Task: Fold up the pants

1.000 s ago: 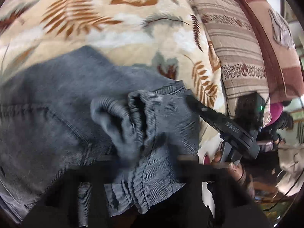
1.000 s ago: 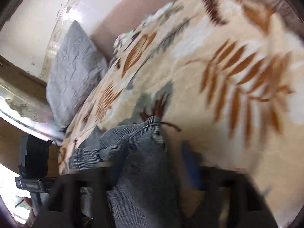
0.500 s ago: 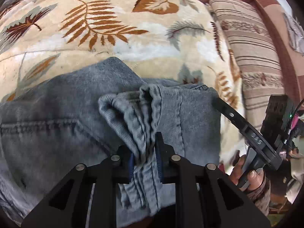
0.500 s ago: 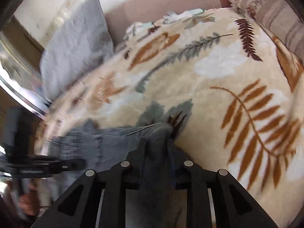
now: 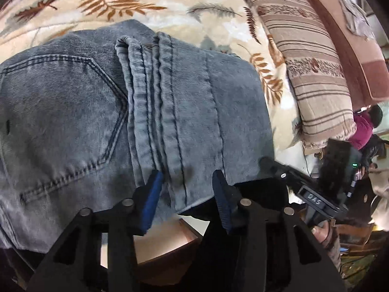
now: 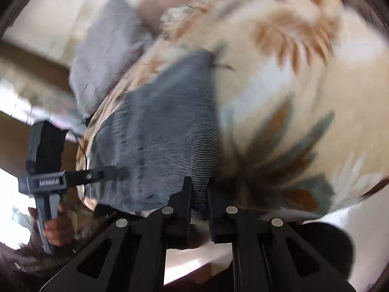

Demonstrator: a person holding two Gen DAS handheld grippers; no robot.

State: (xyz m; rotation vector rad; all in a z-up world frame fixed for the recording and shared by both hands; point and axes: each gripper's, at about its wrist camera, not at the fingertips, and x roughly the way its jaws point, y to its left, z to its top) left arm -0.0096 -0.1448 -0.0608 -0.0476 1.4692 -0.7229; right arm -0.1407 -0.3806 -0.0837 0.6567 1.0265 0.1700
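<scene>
Grey-blue jeans (image 5: 102,112) lie folded on a leaf-patterned blanket (image 5: 150,4), back pocket at the left, bunched hems (image 5: 148,82) laid over the middle. My left gripper (image 5: 186,189) is open at the near edge of the jeans, its blue pads either side of the hem fabric without clamping it. In the blurred right wrist view, my right gripper (image 6: 199,194) is shut on the near corner of the jeans (image 6: 165,126). The right gripper also shows in the left wrist view (image 5: 313,194), and the left one in the right wrist view (image 6: 73,177).
A striped beige pillow (image 5: 311,58) lies at the right of the bed against a brown headboard (image 5: 350,36). A grey quilted pillow (image 6: 109,46) lies at the far end. The bed's edge and the floor are just under both grippers.
My left gripper has opened and let go of the hem, which now lies flatter on the jeans. Both grippers have pulled back toward the bed's near edge. The right gripper stays clamped.
</scene>
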